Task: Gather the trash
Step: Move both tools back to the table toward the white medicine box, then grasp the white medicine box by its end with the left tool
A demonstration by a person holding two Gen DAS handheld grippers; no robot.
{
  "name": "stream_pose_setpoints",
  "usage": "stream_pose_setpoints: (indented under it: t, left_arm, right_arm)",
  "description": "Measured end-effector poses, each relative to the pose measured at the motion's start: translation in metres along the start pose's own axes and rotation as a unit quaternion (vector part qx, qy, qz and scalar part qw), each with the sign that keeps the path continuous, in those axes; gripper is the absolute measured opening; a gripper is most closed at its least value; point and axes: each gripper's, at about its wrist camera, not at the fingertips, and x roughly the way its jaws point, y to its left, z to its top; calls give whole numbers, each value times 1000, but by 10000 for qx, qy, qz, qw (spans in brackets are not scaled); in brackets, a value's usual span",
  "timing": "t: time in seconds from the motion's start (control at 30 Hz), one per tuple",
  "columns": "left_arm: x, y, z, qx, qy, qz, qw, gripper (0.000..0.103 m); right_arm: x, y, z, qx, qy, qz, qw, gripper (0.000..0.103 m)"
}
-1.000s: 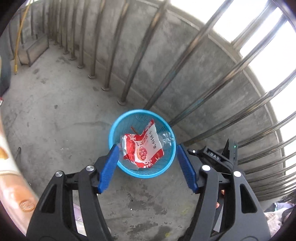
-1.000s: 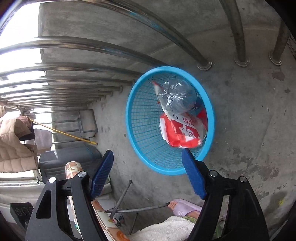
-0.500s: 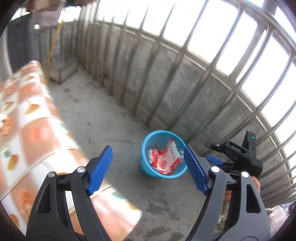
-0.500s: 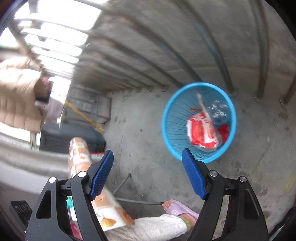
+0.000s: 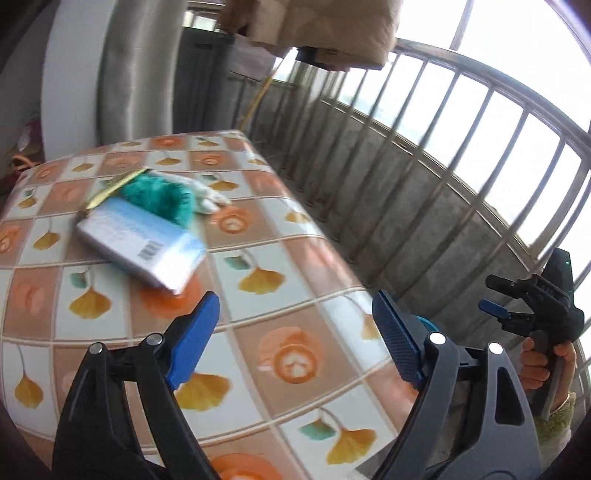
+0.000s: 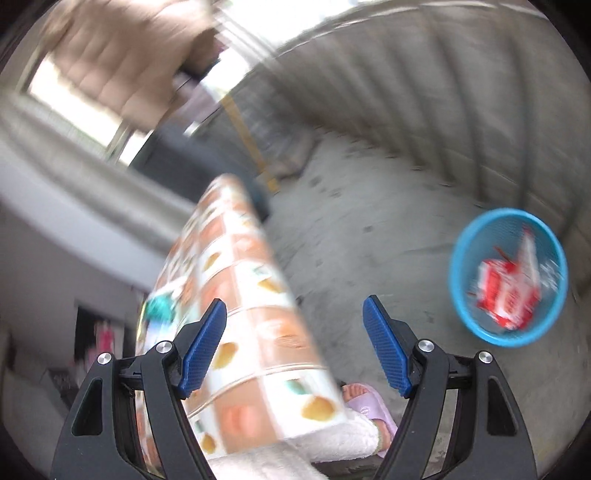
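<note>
A blue mesh basket (image 6: 465,295) stands on the concrete floor at the right of the right wrist view, holding a red and white wrapper (image 6: 506,288) and a clear bottle (image 6: 550,273). My left gripper (image 5: 291,339) is open and empty above the patterned table (image 5: 258,325). On that table lie a blue and white pack (image 5: 144,243) and a teal fluffy thing (image 5: 162,195). My right gripper (image 6: 291,347) is open and empty; it shows at the right of the left wrist view (image 5: 532,302).
A metal railing (image 5: 443,155) on a low concrete wall runs along the right. A beige coat (image 5: 325,29) hangs overhead. The person's foot in a purple slipper (image 6: 365,406) is under the table's edge. A grey pipe (image 5: 133,70) stands behind the table.
Both grippers have swung up and away from the basket toward the table. The table now fills the left wrist view. The basket has slid to the right in the right wrist view.
</note>
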Motion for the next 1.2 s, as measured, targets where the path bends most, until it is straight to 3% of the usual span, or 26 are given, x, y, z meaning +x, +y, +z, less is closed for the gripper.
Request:
stream_pose_setpoints:
  t: [0.2,0.33,0.43,0.67,0.87,0.97,1.2]
  left_arm:
    - [-14,90,4,-1052,-200,320,9937,80]
    - [-11,125,9,-1496,-287,245,9880,80]
    - [-4,140,15,-1702,-305,154,9848,79]
    - [32,180,22,-2223,-5,105,9749,41]
    - [53,196,25,-2480,116,110,9686,20]
    - [53,196,23,-2449,153,124,9693,17]
    - [31,197,12,-2343,249,57,9718,12]
  right_arm:
    - [86,97,-4,-726,1006,729,9896,74]
    - [156,152,-13,-883,1764,996,9753,74]
    - [206,182,-16,-906,2155,1039,9667,66]
    - [290,208,-25,-689,2603,1030,9575,48]
    - [315,224,-47,-769,3023,1376,9401,36]
    - [313,231,-63,-850,3229,1490,9308,31]
    - [296,246,-99,-990,3486,1572,9187,29]
